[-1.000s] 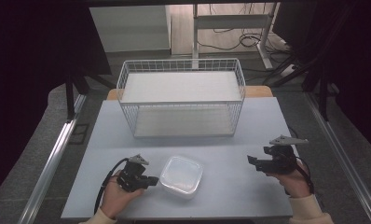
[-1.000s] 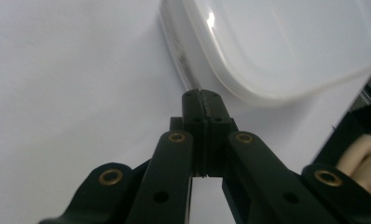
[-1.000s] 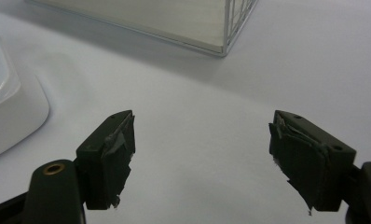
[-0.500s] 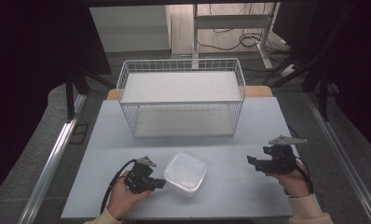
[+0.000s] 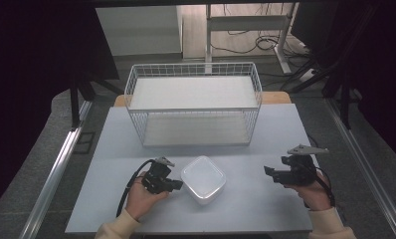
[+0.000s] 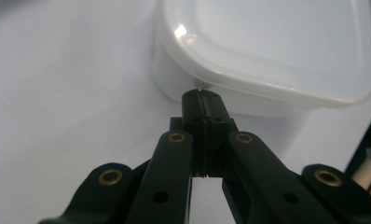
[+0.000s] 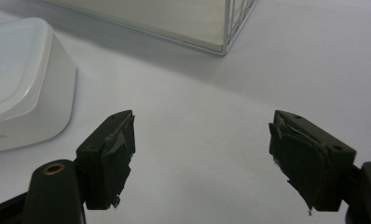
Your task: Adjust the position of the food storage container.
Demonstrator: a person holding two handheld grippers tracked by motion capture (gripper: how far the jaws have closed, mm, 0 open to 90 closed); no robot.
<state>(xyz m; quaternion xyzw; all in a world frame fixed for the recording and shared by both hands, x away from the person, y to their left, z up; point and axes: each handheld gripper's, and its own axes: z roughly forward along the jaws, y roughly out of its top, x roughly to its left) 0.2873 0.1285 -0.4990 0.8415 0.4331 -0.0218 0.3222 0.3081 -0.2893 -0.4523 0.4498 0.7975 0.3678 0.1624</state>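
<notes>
Tabletop: container (image 5: 203, 178) seemingly touching left gripper (image 5: 177, 185).

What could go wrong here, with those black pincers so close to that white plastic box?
The left gripper has its jaws shut, tips against the side of the white lidded box just under the lid's rim. Pushing with closed jaws could slide the box across the table rather than lift it. The right gripper is open and apart from the box, so nothing steadies its far side; it might tip or skid.

Container (image 6: 277, 46) cut off at top edge
</notes>
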